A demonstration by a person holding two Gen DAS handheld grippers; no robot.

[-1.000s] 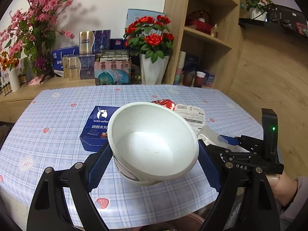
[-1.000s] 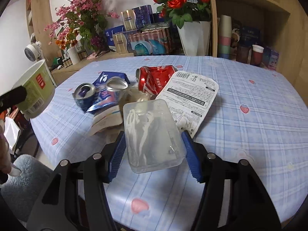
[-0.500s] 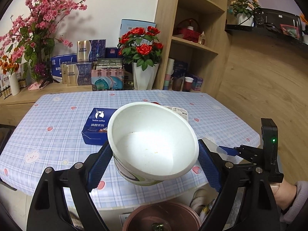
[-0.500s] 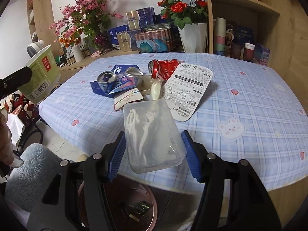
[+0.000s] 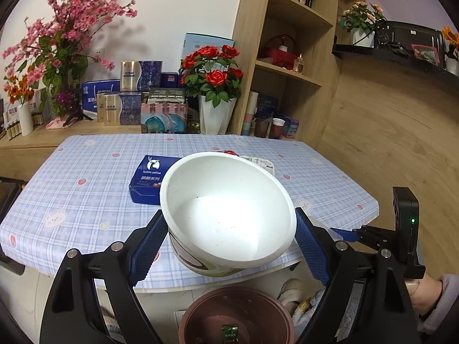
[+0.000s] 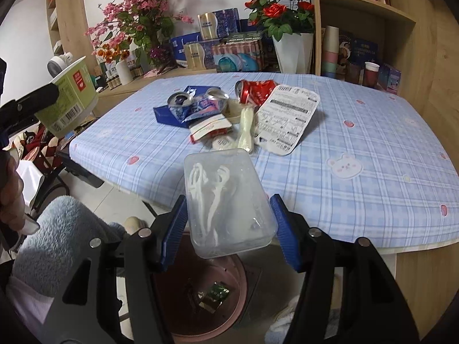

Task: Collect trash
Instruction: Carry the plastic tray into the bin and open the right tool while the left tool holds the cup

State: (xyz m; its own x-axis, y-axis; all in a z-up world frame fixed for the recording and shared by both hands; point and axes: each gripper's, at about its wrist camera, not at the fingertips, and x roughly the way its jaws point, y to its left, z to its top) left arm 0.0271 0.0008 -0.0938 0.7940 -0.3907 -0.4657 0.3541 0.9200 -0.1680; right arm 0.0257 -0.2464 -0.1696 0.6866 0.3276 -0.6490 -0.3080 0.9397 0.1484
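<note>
My left gripper is shut on an empty white paper bowl, held off the table's near edge above a brown trash bin. The bowl's green side also shows in the right wrist view. My right gripper is shut on a clear plastic box with white plastic cutlery inside, held over the same bin, which has a small wrapper in it. On the table lie crushed cans, a blue coffee box, a white printed lid and small wrappers.
The table has a blue checked cloth. A white vase of red roses and several boxes stand behind it, with wooden shelves at the right. A grey fluffy sleeve is at lower left.
Both grippers have pulled back from over the table to past its near edge with their loads. The trash bin has come into view under them.
</note>
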